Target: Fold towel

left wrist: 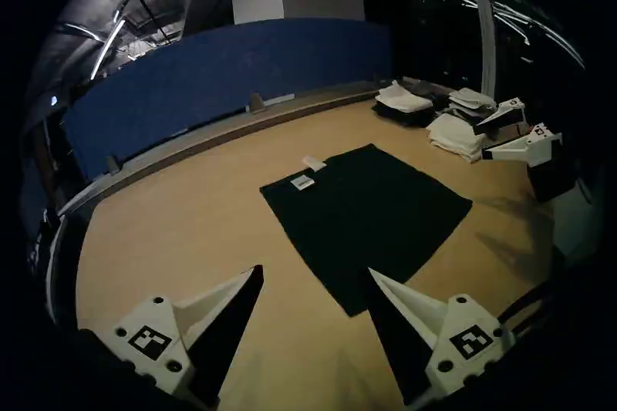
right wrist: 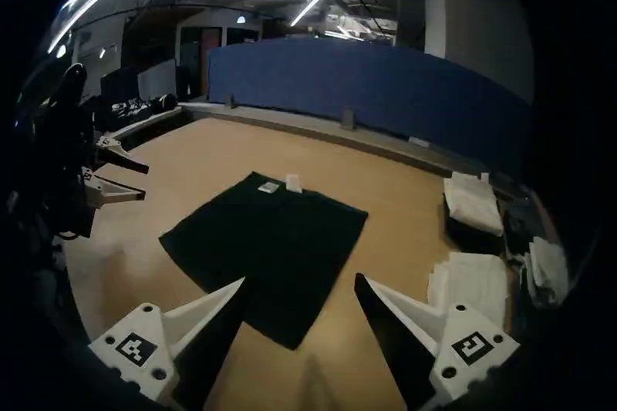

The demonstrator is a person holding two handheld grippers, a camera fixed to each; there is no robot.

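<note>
The dark towel (left wrist: 366,210) lies flat and unfolded in the middle of the wooden table (left wrist: 193,210), with the left gripper (left wrist: 315,271) and right gripper (right wrist: 299,278) both spread wide, empty and clear of it, so each should pinch one neighbouring corner squarely, then lift together.

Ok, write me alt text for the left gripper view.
A dark towel lies flat on a wooden table, a white label near its far corner. The left gripper, jaws open and empty, frames the towel's near corner. Beyond stand a blue partition, stacks of folded pale towels and the right gripper.
</note>
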